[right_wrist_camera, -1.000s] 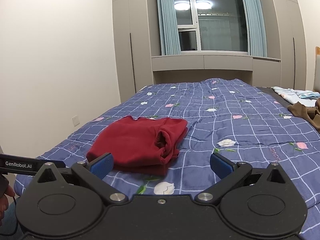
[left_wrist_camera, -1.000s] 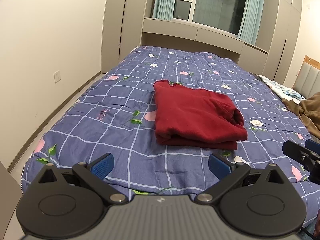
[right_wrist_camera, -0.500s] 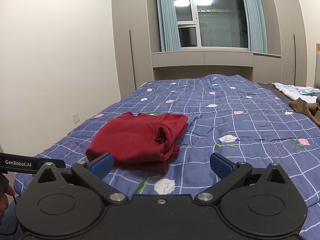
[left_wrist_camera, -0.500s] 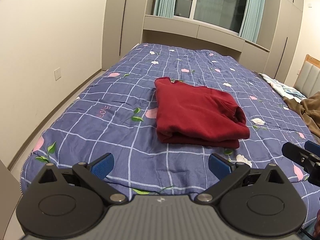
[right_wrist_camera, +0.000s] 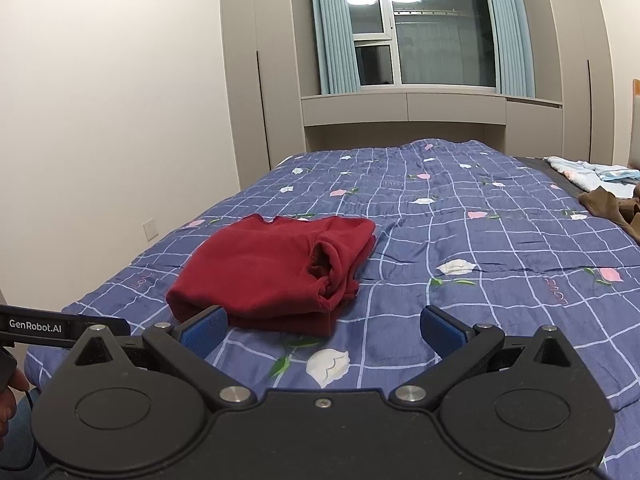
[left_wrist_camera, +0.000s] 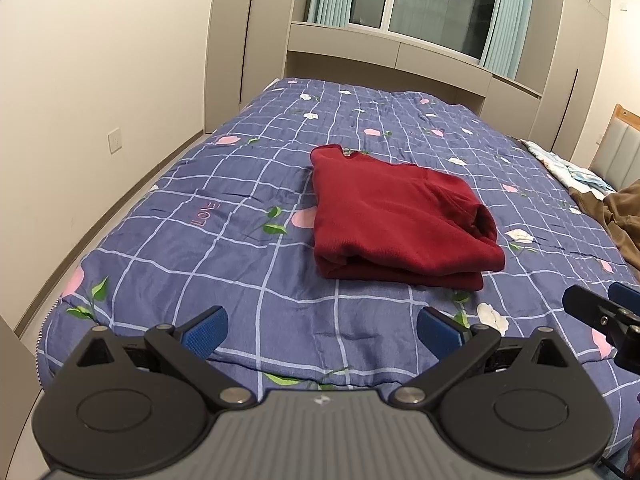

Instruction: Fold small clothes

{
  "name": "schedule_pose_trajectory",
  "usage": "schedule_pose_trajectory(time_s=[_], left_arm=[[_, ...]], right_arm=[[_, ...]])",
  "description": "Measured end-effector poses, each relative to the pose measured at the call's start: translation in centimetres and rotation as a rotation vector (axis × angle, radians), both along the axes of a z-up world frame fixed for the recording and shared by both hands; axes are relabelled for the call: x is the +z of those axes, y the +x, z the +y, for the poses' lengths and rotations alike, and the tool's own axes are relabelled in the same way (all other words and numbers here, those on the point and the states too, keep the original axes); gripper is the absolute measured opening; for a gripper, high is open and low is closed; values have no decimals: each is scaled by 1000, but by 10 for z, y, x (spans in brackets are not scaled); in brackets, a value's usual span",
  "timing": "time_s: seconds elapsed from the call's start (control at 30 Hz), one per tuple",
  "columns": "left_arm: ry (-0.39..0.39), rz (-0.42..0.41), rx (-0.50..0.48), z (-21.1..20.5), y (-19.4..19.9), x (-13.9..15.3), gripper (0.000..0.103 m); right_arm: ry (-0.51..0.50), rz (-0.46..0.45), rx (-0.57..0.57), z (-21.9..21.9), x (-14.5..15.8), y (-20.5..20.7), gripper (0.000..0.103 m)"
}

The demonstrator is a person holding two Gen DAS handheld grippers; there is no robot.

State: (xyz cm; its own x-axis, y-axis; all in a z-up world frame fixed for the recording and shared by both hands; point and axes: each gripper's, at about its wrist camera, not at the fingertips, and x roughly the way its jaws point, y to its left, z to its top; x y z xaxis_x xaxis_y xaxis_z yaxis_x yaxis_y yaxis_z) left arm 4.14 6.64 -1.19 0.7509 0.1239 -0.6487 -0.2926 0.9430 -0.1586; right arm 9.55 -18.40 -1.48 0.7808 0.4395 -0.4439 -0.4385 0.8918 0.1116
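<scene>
A dark red garment (left_wrist_camera: 396, 220) lies folded into a thick rectangle on the blue checked quilt (left_wrist_camera: 224, 248). It also shows in the right wrist view (right_wrist_camera: 272, 272). My left gripper (left_wrist_camera: 320, 330) is open and empty, held back over the quilt's near edge, short of the garment. My right gripper (right_wrist_camera: 322, 326) is open and empty, also near the front edge, with its left pad (right_wrist_camera: 204, 328) in front of the garment's near corner. The right gripper's tip shows at the right edge of the left wrist view (left_wrist_camera: 600, 312).
A brown garment (left_wrist_camera: 616, 216) and light blue clothes (right_wrist_camera: 592, 172) lie at the bed's right side. A white wall (left_wrist_camera: 100, 100) and floor run along the left. Wardrobes (right_wrist_camera: 256, 80) and a window (right_wrist_camera: 420, 28) stand beyond the bed.
Both grippers have tilted or drawn back slightly, so the folded garment sits a little lower in both views. The garment has not moved. Both grippers stay open.
</scene>
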Motion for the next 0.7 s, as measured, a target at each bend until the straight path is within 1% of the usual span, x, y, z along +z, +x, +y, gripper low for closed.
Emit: schedule_pose_trajectory(time_s=[0.7], left_arm=[[-12,27,-2,2,6,-6,102]], right_arm=[[-12,30,-2,2,-7,6,102]])
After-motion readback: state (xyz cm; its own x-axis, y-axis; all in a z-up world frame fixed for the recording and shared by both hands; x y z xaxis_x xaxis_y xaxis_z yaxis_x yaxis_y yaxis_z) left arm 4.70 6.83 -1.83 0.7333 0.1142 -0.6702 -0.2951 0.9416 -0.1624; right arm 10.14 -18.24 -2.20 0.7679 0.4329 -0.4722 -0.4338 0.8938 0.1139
